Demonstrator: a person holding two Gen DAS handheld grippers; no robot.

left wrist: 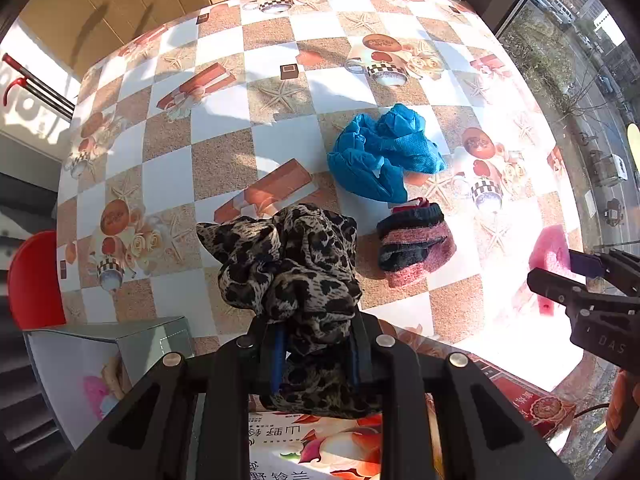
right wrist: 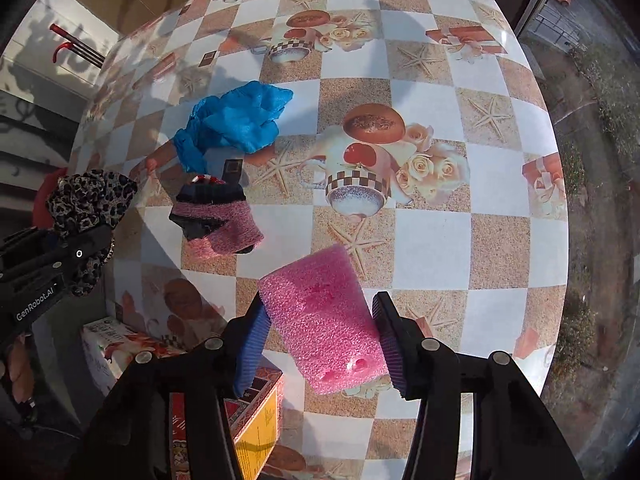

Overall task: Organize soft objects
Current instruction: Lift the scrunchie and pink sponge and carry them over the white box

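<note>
Leopard-print cloth [left wrist: 296,272] pinched in left gripper [left wrist: 316,356], lifted off checkered table [left wrist: 224,120]. Pink foam block [right wrist: 320,320] clamped between right gripper [right wrist: 320,344] pads, also off table. Blue cloth [left wrist: 384,152] at 1 o'clock from leopard cloth, pink-black knit [left wrist: 416,246] at 3 o'clock, both lying on table.

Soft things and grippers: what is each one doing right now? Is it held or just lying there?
Leopard cloth: bunched, held in the left gripper, shut on it.
Pink foam block: held off the table, in the right gripper, shut on it.
Blue cloth: crumpled, lying loose on the table.
Pink and black sock: lying folded on the table, untouched.
</note>
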